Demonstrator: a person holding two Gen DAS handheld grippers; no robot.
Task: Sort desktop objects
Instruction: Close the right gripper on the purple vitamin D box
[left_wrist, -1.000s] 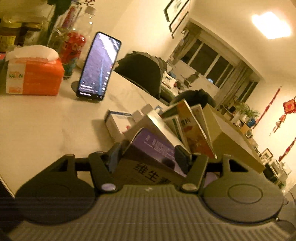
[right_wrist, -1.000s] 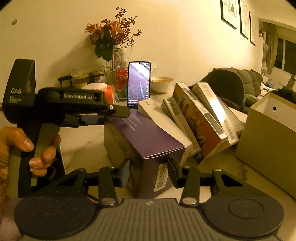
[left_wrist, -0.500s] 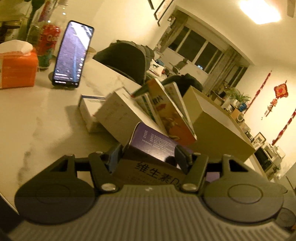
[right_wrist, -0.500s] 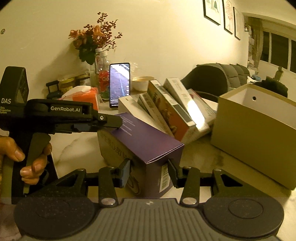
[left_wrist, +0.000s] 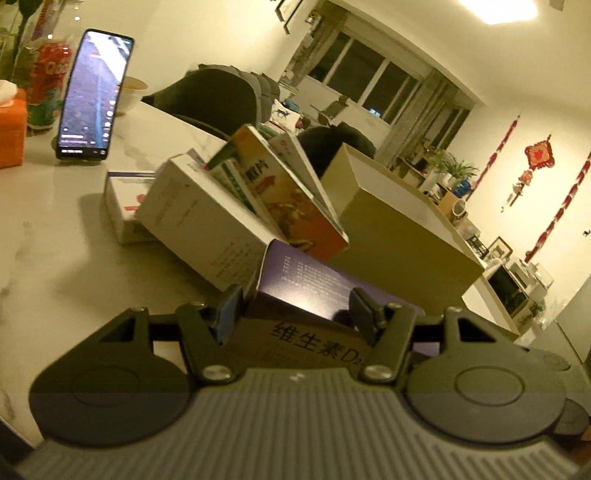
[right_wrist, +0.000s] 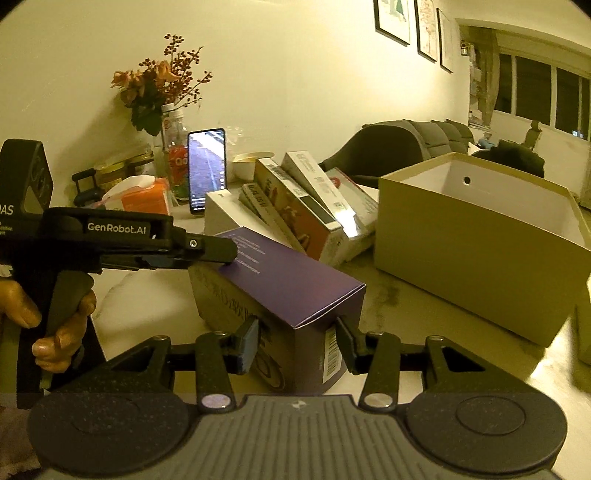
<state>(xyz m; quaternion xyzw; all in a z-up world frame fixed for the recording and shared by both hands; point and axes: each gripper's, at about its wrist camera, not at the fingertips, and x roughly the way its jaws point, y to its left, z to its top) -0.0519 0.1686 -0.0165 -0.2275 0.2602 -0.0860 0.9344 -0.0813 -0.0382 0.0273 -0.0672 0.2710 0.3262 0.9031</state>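
1. Two grippers flanked one purple box (right_wrist: 291, 291), each at an opposite end. The right gripper (right_wrist: 295, 341) had the near end, the one with the barcode, between its fingers; both pads met the box's sides, so it was clamped on it. The left gripper (left_wrist: 295, 314) gripped the far end, its pads pressed on either side of the box (left_wrist: 310, 288); the right wrist view showed its finger lying along the box's top edge (right_wrist: 207, 251).
2. The purple box lay on the pale marble table (right_wrist: 147, 295), with its long side running away from the right gripper.
3. Just behind it, a row of flat cartons (right_wrist: 295, 206) leaned one against another; at least four were countable, and the white one (left_wrist: 199, 221) nearest the purple box looked close enough to touch it, though I cannot tell for sure.
4. One open beige box (right_wrist: 480, 229) with a white inside stood to the right of the row, near but apart from the purple box.
5. Farther back stood one lit phone (right_wrist: 206, 170) propped upright, one orange tissue box (right_wrist: 146, 195), one bowl (right_wrist: 253, 166), one red-labelled bottle (right_wrist: 176, 155) and one bunch of flowers (right_wrist: 159, 81).
6. One hand (right_wrist: 55, 325) held the left gripper's handle.
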